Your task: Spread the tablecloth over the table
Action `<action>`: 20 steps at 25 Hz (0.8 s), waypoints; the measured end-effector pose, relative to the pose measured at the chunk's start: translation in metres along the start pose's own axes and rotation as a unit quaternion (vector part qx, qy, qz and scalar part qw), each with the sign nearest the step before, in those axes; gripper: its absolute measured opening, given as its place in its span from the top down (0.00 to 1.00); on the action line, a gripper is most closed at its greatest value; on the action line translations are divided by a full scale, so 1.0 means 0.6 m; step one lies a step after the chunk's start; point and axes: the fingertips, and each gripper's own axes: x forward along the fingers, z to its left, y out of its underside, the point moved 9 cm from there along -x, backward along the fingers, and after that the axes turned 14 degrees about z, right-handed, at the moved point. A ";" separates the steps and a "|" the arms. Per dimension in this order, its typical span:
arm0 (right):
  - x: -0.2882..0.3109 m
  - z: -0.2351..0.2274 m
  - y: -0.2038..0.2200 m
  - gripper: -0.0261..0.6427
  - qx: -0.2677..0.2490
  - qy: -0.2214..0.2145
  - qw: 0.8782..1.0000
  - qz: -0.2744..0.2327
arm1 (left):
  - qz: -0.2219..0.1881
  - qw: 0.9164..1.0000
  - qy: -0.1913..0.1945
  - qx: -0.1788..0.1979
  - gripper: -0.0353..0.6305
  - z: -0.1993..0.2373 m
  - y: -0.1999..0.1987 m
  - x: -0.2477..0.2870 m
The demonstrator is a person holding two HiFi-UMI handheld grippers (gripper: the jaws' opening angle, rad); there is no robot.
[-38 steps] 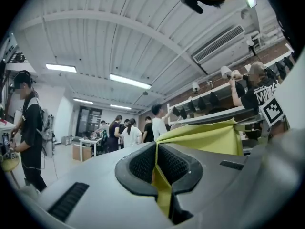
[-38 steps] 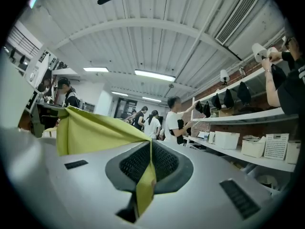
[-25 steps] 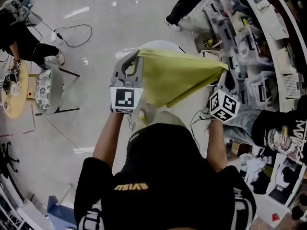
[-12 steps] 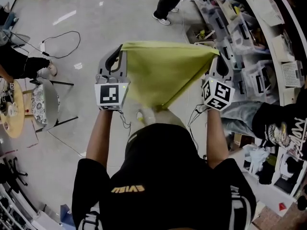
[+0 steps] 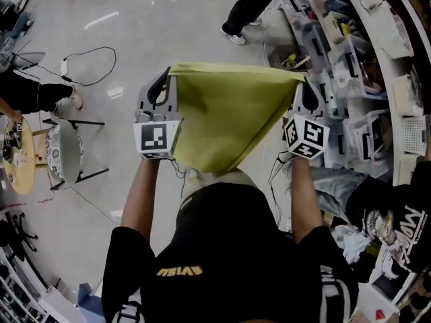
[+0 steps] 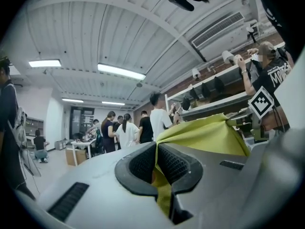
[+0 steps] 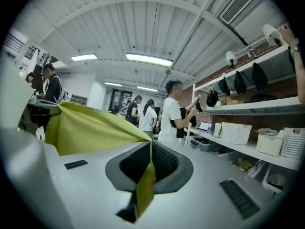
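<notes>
A yellow-green tablecloth (image 5: pixel 225 113) hangs stretched between my two grippers at chest height, sagging to a point toward my body. My left gripper (image 5: pixel 168 71) is shut on the cloth's left top corner; in the left gripper view the tablecloth (image 6: pixel 205 135) runs out of the closed left gripper (image 6: pixel 156 162) toward the right. My right gripper (image 5: pixel 301 79) is shut on the right top corner; in the right gripper view the tablecloth (image 7: pixel 90 125) leaves the closed right gripper (image 7: pixel 150 159) toward the left. No table for the cloth shows below it.
Polished floor lies beneath, with a cable (image 5: pixel 87 56) and a stool (image 5: pixel 64 150) at left. Cluttered shelves and bins (image 5: pixel 357 59) run along the right. A person's legs (image 5: pixel 246 9) stand ahead; another person (image 5: pixel 390 207) is at right. Several people (image 6: pixel 126 130) stand further off.
Both grippers have carried the stretched cloth across the room: the floor, shelves and stool have shifted under them. The cloth's top edge is now held flatter and wider.
</notes>
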 end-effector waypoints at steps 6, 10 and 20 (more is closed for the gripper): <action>0.091 -0.048 0.006 0.95 -0.008 -0.045 0.999 0.007 | 0.032 0.999 -0.020 -0.002 0.92 -0.013 0.007 0.080; 0.151 -0.075 0.012 0.95 -0.011 -0.066 0.998 0.010 | 0.045 0.998 -0.035 0.008 0.92 -0.023 0.003 0.129; 0.275 -0.064 0.035 0.95 -0.001 -0.125 0.992 0.033 | 0.092 0.990 -0.047 0.099 0.92 0.009 0.039 0.188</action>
